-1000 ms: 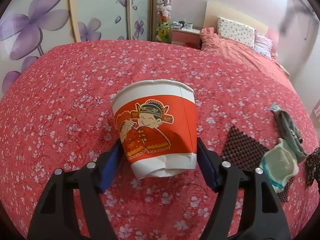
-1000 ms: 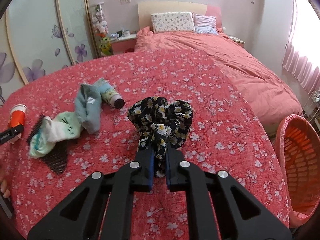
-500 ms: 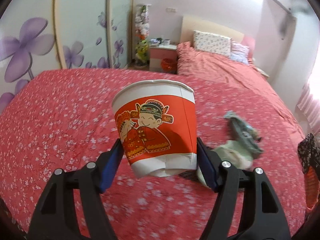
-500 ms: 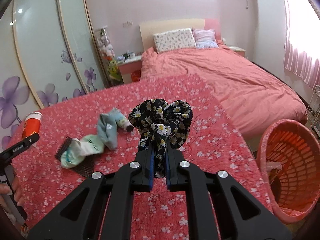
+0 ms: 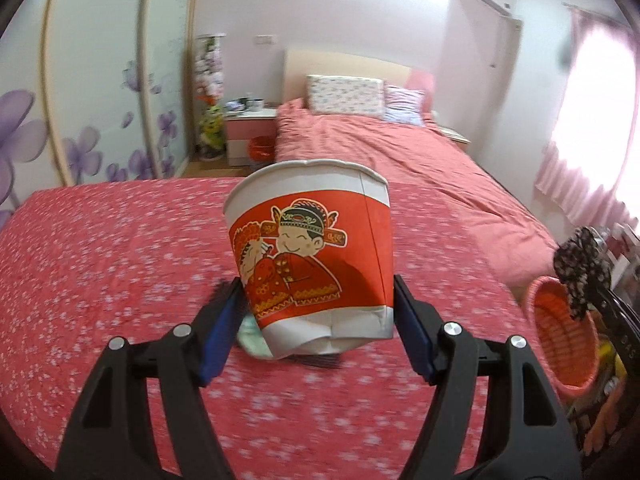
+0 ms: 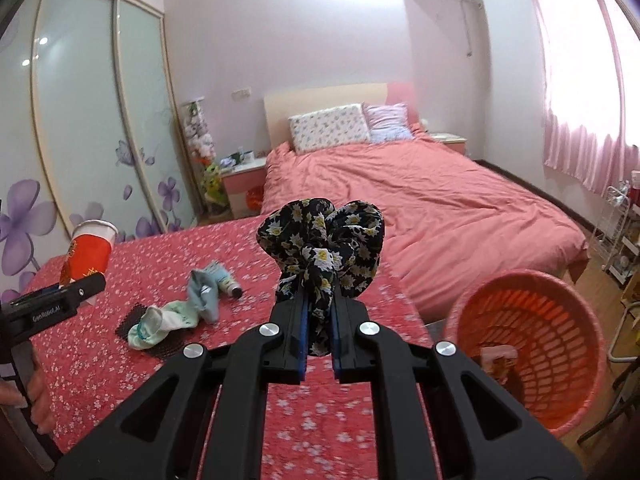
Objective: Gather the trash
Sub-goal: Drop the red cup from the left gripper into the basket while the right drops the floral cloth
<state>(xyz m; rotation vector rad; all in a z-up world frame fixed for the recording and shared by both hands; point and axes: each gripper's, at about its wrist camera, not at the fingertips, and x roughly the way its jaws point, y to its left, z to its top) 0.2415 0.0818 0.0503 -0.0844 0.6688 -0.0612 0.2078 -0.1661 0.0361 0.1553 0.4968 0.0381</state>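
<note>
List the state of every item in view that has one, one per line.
Left gripper: shut on the red-and-white paper cup, held upright, base dented.
Right gripper: shut on the black floral cloth.
Orange plastic mesh basket: upright, open, some trash inside.
Pale green sock: lying crumpled.

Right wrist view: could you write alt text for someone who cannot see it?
Black tongs pinch a dark floral cloth above a red flowered bedspread, with an orange basket on the floor to the right. Socks and a small tube lie on the spread; at far left, other tongs hold a red paper cup.
</note>
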